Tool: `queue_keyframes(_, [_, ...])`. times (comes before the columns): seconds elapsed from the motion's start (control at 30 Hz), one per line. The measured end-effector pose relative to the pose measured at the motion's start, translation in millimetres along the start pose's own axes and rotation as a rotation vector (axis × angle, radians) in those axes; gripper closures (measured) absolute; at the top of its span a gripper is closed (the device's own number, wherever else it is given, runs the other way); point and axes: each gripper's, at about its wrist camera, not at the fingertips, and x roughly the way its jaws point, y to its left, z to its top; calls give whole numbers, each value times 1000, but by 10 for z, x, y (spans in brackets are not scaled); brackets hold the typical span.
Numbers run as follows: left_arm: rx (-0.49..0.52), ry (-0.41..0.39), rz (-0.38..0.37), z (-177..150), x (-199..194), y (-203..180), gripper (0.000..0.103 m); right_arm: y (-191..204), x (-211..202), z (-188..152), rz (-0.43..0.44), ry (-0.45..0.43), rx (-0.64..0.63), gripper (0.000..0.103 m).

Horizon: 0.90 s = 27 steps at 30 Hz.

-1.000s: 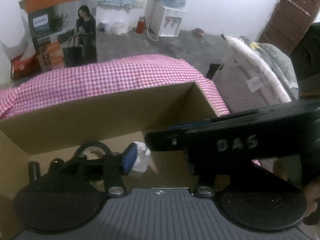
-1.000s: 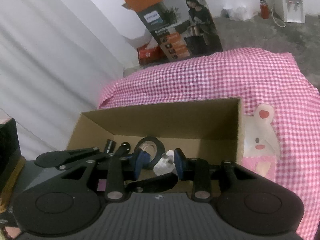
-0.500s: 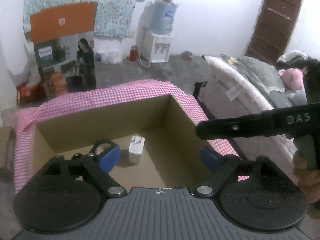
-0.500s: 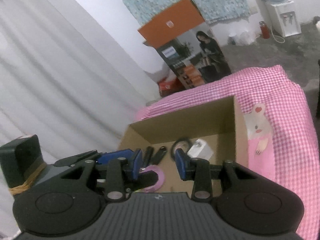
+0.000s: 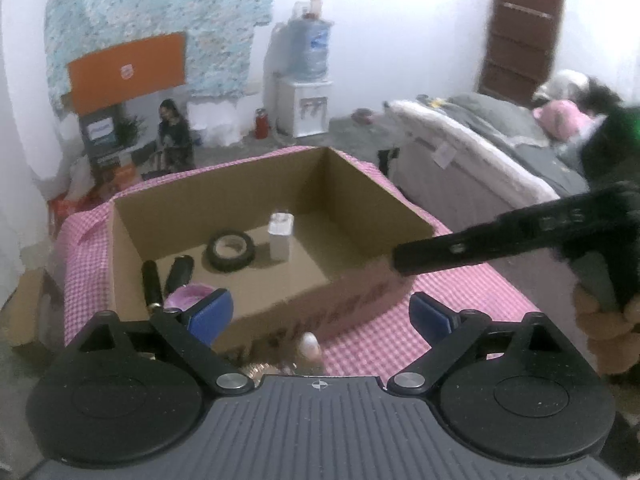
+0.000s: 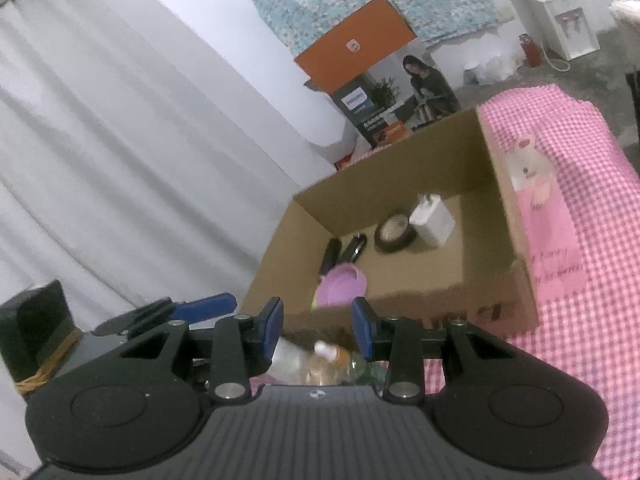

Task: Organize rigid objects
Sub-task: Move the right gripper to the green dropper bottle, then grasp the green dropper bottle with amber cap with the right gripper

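Both the left gripper (image 5: pixel 320 314) and right gripper (image 6: pixel 318 330), fingers released, hover short of the cardboard box's (image 5: pixel 352 300) near wall, where black tape roll (image 5: pixel 231 249) and white charger (image 5: pixel 280 236) lie near each other.

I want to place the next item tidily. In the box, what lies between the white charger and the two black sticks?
The black tape roll lies there, flat; both wrist views show it.

Right tongs (image 6: pixel 318 330) parted, empty, above cardboard box (image 6: pixel 516 216) holding white charger (image 6: pixel 434 220).
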Motion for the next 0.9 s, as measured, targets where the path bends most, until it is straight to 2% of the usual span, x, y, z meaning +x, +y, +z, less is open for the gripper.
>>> queue_keyframes(0.1, [-15,-1,-30,-153,44,20,6,113,154,-126,-38,39,-66,59])
queue_keyframes(0.3, [15,6,-9,-383,191,-21,10,205,433,-261,-84,102,-138,59])
queue_keyframes(0.37, [22,18,-13,-429,256,-34,20,217,504,-296,-96,114,-150,59])
queue_keyframes(0.57, [12,45,-9,-478,412,-15,35,197,673,-295,-106,146,-167,59])
queue_keyframes(0.9, [-20,61,-8,-486,502,16,47,156,895,-258,-94,176,-168,66])
